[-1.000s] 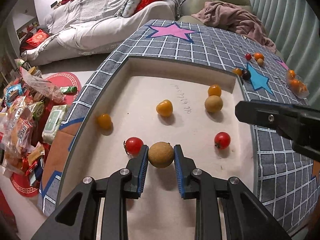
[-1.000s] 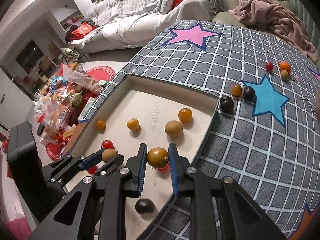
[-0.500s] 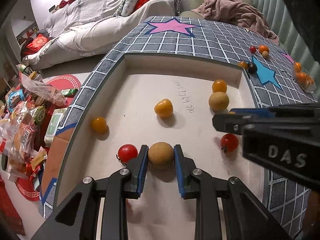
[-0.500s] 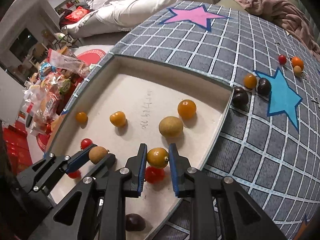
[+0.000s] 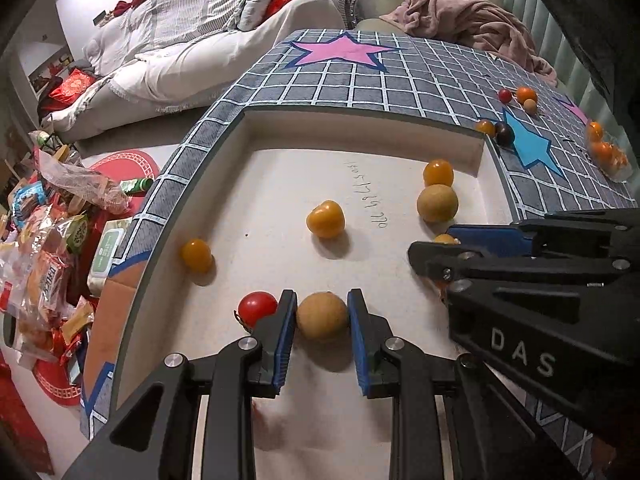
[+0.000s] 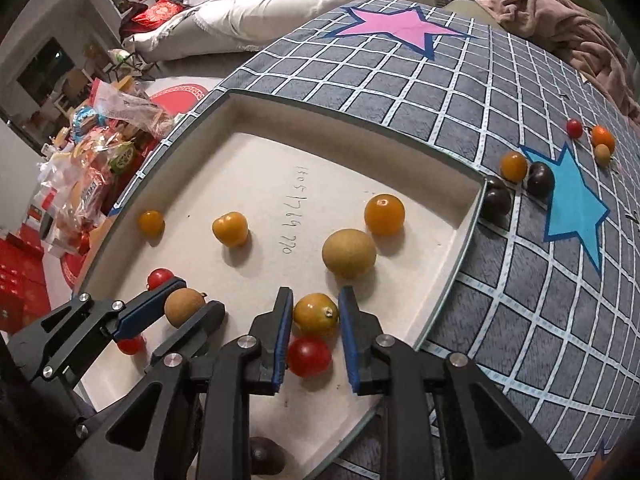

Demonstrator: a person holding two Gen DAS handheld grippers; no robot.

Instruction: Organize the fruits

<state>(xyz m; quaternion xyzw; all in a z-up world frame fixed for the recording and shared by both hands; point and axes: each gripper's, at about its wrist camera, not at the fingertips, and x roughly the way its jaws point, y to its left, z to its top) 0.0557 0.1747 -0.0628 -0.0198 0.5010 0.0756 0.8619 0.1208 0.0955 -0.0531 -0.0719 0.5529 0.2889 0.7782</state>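
Observation:
A shallow white tray (image 5: 280, 184) sits on the grid-patterned cloth and holds several small fruits. My left gripper (image 5: 322, 314) is shut on a tan round fruit (image 5: 322, 316) low over the tray's near part, with a red tomato (image 5: 256, 308) just left of it. My right gripper (image 6: 314, 314) is shut on an orange fruit (image 6: 316, 314), just above a red tomato (image 6: 308, 356). In the right wrist view the left gripper (image 6: 184, 304) shows with its tan fruit (image 6: 184, 306). Other tray fruits: an orange one (image 6: 384, 214), a tan one (image 6: 348, 254), yellow ones (image 6: 230, 228) (image 6: 151, 222).
Loose fruits lie on the cloth beyond the tray's right corner: dark ones (image 6: 540, 180), an orange one (image 6: 513, 166), a red one (image 6: 574, 128). A dark fruit (image 6: 264, 454) lies in the tray's near end. Snack bags (image 5: 44, 256) clutter the floor at left. A sofa (image 5: 200, 40) stands behind.
Both grippers have moved lower and farther over the tray, each still holding its fruit. The right gripper now fills more of the left wrist view.

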